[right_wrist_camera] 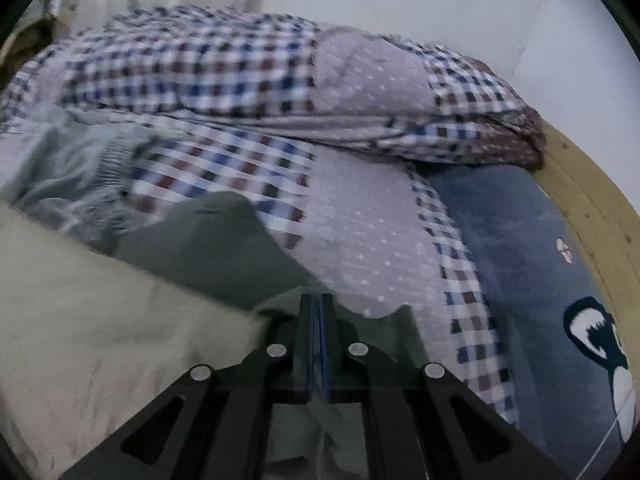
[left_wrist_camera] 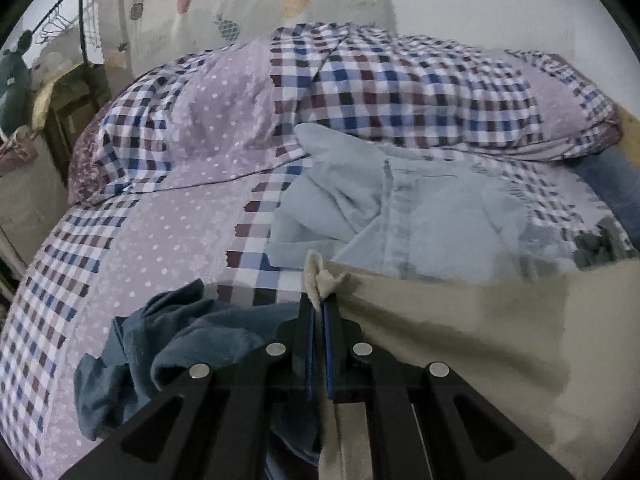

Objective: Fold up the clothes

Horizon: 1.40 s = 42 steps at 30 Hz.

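A beige garment (left_wrist_camera: 460, 332) is stretched taut across the near part of the bed. My left gripper (left_wrist_camera: 319, 306) is shut on its upper left corner, and a tuft of beige cloth pokes up between the fingers. In the right wrist view the same beige garment (right_wrist_camera: 100, 320) fills the lower left, and my right gripper (right_wrist_camera: 317, 308) is shut on its edge, where the cloth looks grey-green. A light blue garment (left_wrist_camera: 380, 208) lies crumpled behind the beige one. A dark blue garment (left_wrist_camera: 160, 344) is bunched at the lower left.
The bed carries a lilac and checked sheet (left_wrist_camera: 160, 248), with a folded checked duvet (left_wrist_camera: 400, 88) heaped along the wall. A dark green-grey garment (right_wrist_camera: 224, 240) lies past the beige cloth. A blue blanket with a cartoon print (right_wrist_camera: 540, 280) and a wooden bed frame (right_wrist_camera: 592, 208) are on the right.
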### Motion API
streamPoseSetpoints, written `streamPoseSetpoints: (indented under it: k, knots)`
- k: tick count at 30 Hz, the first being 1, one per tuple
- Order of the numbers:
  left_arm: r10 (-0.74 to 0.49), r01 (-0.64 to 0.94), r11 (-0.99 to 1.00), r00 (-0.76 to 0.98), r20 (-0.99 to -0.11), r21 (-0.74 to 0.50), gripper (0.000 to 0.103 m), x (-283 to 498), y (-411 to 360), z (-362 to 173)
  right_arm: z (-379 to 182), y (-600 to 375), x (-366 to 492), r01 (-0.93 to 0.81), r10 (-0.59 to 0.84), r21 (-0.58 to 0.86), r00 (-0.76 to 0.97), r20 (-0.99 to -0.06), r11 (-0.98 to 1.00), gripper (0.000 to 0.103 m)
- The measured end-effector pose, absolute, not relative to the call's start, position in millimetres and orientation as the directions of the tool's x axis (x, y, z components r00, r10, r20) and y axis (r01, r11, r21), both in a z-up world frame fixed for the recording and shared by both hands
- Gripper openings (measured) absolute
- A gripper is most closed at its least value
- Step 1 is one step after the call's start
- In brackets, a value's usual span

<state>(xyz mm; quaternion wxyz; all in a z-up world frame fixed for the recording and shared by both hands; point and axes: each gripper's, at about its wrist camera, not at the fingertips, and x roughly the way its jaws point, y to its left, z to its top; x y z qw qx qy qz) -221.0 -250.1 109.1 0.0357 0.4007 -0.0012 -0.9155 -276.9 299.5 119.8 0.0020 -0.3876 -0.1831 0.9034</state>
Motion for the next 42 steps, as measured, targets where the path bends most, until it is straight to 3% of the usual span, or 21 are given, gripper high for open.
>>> streamPoseSetpoints:
  k: [2, 5, 6, 7, 9, 13, 17, 22, 26, 35, 42]
  knots:
    - [-0.079, 0.076, -0.996, -0.643, -0.762, 0.039, 0.008, -229, -249, 103, 113, 302, -288, 0.103, 0.209, -0.368, -0.671, -0.711, -0.924, 0.0]
    - [-0.075, 0.072, -0.997, -0.6, -0.796, 0.039, 0.03, -227, -250, 98, 124, 313, -277, 0.044, 0.206, -0.318, -0.677, -0.707, -0.947, 0.005]
    - [-0.052, 0.055, -0.998, -0.607, -0.793, 0.024, 0.048, -221, -253, 100, 130, 317, -262, 0.035, 0.185, -0.288, -0.694, -0.696, -0.957, 0.014]
    - [-0.027, 0.043, -0.999, -0.618, -0.786, 0.001, 0.063, -215, -256, 104, 136, 322, -248, 0.026, 0.163, -0.258, -0.711, -0.684, -0.966, 0.031]
    - [0.004, 0.054, -0.997, -0.634, -0.774, -0.049, 0.075, -200, -268, 111, 148, 331, -220, 0.011, 0.122, -0.195, -0.743, -0.658, -0.981, 0.048]
    - [0.101, 0.133, -0.963, -0.632, -0.769, -0.235, 0.082, -149, -301, 119, 153, 355, -134, 0.029, -0.02, -0.003, -0.764, -0.644, -1.0, 0.058]
    - [0.174, 0.188, -0.916, -0.608, -0.774, -0.353, 0.083, -73, -312, 109, 130, 373, -50, -0.007, -0.118, 0.183, -0.741, -0.661, -0.983, 0.062]
    - [0.292, 0.269, -0.778, -0.646, -0.706, -0.568, 0.083, 30, -319, 86, 95, 388, 34, -0.098, -0.211, 0.418, -0.747, -0.631, -0.903, 0.065]
    - [0.373, 0.293, -0.679, -0.652, -0.66, -0.673, 0.083, 69, -300, 64, 69, 400, 71, -0.128, -0.305, 0.58, -0.749, -0.588, -0.804, 0.066]
    - [0.45, 0.295, -0.634, -0.61, -0.652, -0.715, 0.083, 61, -260, 38, 41, 387, 84, -0.115, -0.445, 0.722, -0.718, -0.536, -0.683, 0.066]
    - [0.4, 0.319, -0.653, -0.625, -0.671, -0.687, 0.081, 46, -248, 27, 32, 376, 73, -0.158, -0.443, 0.749, -0.721, -0.533, -0.644, 0.07]
